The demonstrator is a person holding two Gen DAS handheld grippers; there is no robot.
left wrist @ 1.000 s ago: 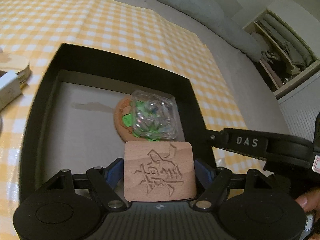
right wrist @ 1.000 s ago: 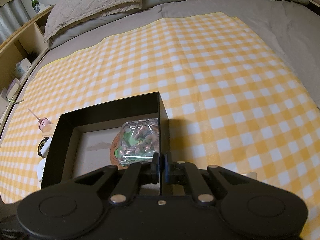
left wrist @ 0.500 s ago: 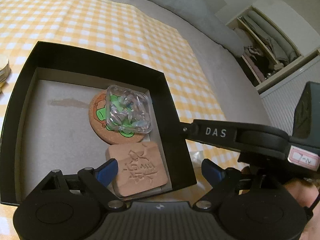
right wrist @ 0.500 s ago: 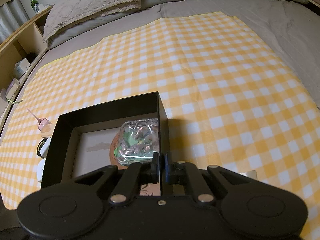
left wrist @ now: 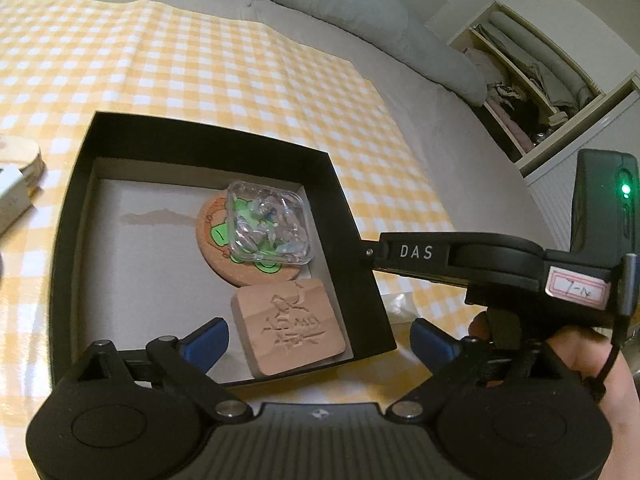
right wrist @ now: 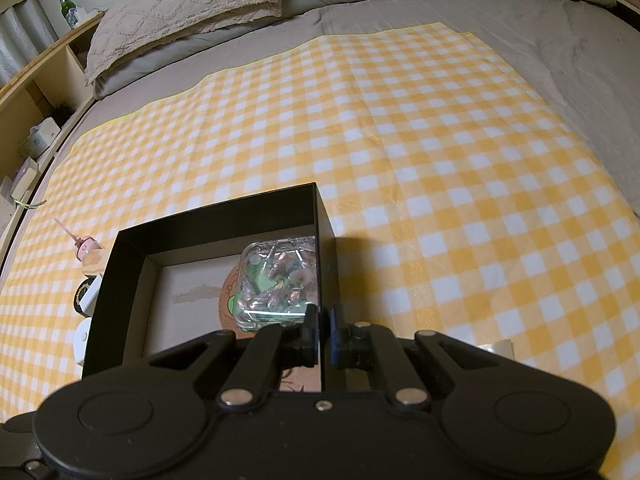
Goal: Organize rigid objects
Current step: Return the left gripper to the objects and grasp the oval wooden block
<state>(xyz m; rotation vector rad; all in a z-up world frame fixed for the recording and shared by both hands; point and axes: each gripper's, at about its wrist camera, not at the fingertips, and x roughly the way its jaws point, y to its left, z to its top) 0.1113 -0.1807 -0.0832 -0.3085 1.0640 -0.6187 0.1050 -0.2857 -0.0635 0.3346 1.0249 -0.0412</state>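
Our left gripper (left wrist: 320,340) stands wide open; its jaws have just been opening and nothing is pressed between them. The carved wooden block (left wrist: 289,330) lies flat in the near right corner of the black box (left wrist: 76,216), just beside the round cork coaster (left wrist: 224,248) that carries the clear plastic case (left wrist: 268,224). Our right gripper (right wrist: 322,334) is clenched on the right wall of the box and steadies it. The other objects (left wrist: 18,176) wait on the checked cloth (right wrist: 400,160) to the left of the box, so we judge the free left hand is the nearer 1 for the next pick.
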